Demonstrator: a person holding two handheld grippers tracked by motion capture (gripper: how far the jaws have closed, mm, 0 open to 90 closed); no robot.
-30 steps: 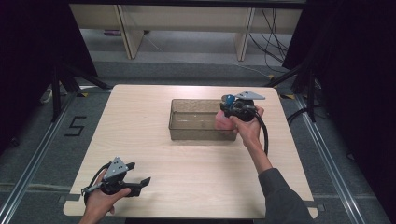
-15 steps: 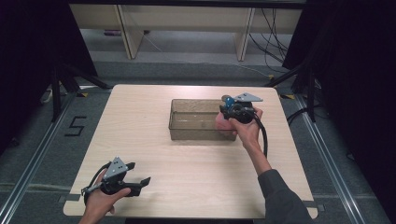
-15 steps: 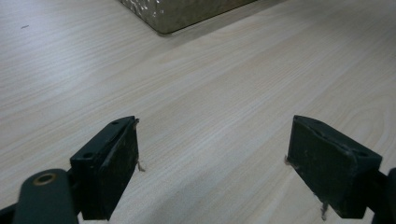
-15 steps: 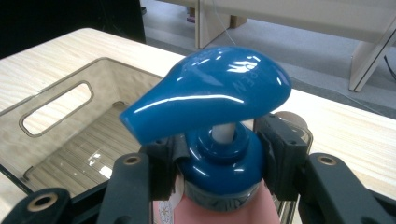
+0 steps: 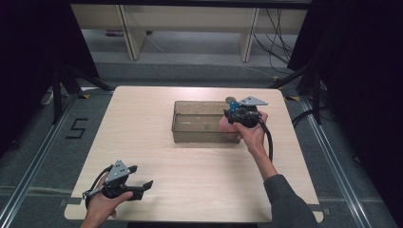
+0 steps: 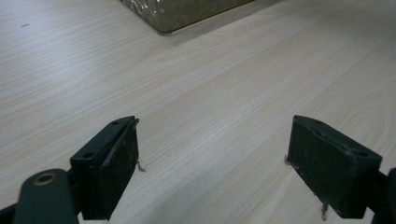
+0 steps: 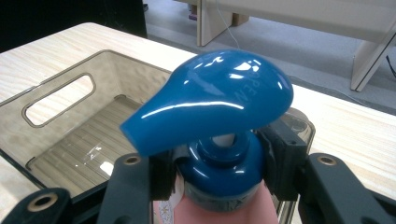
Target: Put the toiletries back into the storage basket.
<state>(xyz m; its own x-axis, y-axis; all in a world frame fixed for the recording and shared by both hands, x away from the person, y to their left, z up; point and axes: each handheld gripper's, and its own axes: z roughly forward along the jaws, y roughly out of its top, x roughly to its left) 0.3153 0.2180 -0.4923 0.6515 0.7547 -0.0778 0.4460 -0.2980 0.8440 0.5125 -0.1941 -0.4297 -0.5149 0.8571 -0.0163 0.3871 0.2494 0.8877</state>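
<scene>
Here, right tool (image 7: 219, 172) pinching blue collar of pink pump bottle (image 7: 210, 116), bottle held over right end of clear plastic bin (image 5: 199, 122) near table's (image 5: 190, 180) far right corner. Left tool (image 6: 212, 163) at near left corner, jaws spread wide, nothing between, bare wood beneath.

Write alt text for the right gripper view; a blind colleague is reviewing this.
The right gripper is shut on the blue collar of a pink pump bottle, its glossy blue pump head pointing left. Behind it, an empty clear plastic bin with a handle slot sits on a light wooden table.
</scene>
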